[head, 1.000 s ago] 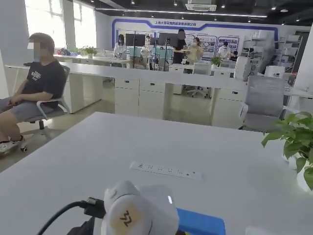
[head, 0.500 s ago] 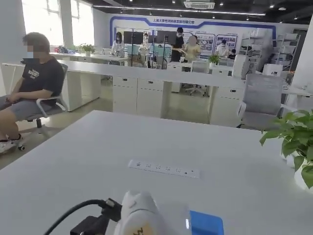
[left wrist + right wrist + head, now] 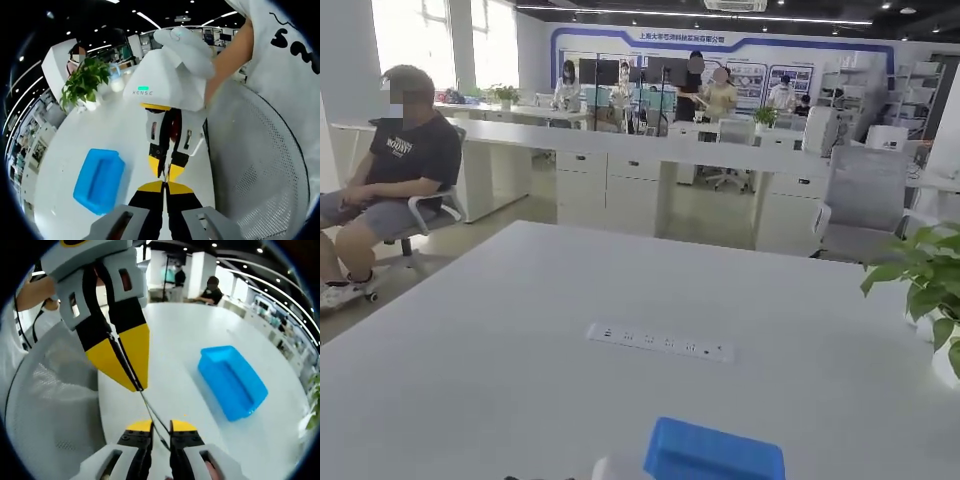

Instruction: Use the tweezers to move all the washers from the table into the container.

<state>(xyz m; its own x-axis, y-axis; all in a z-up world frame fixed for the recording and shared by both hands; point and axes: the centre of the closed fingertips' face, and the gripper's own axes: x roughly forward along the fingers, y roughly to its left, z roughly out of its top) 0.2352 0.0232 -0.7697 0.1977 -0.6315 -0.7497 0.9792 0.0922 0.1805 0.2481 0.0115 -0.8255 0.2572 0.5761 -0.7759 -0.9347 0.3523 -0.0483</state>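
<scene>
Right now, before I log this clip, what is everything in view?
rectangular blue plastic container: one, blue, on the table, at the wearer's end.
thin metal tweezers: one, dark, between both grippers' tips.
flat white table: one, white, foreground.
recessed power strip: one, white, mid-table.
leafy potted plant: one, green, table's right side.
mesh chair back: one, grey, beside the grippers.
seated person: one, dark T-shirt, left beyond the table.
background people: several, mixed colours, far desks.
left gripper: one, white with yellow-tipped jaws, shut on the tweezers.
right gripper: one, same colours, facing it, shut on the tweezers.
</scene>
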